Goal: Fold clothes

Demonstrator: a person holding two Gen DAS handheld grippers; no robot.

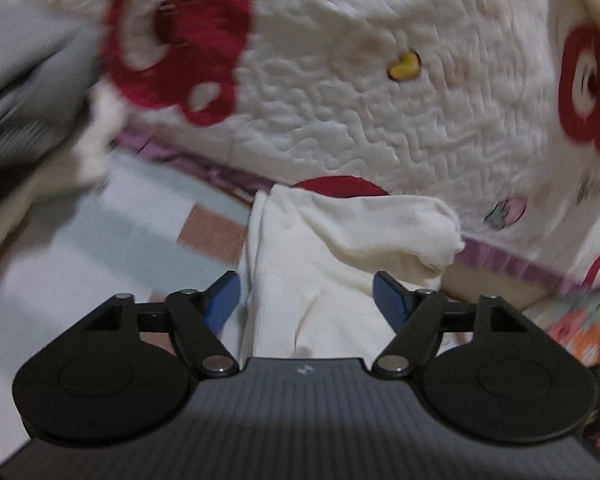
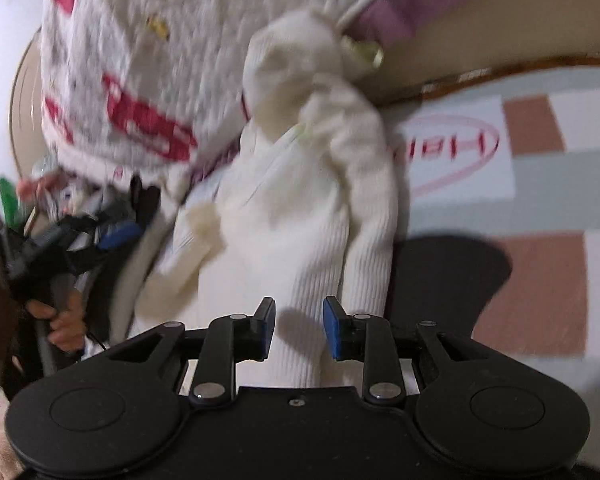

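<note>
At frame centre the ribbed cream knitted garment [image 2: 300,240] is straddled, ungripped, by the spread left gripper [image 1: 306,300] and the half-parted right gripper [image 2: 299,326], seemingly released for folding.

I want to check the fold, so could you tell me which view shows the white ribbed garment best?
The right wrist view: the white ribbed garment shows along its whole length, bunched at the far end. The left wrist view shows only the garment's near part, between the open left gripper's fingers.

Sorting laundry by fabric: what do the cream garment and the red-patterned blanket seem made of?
The cream garment looks like a soft rib knit, matte, judging by its fine lengthwise ribs. The blanket looks like quilted cotton-type cloth, with puckered wavy stitching; its fibre cannot be told.
</note>
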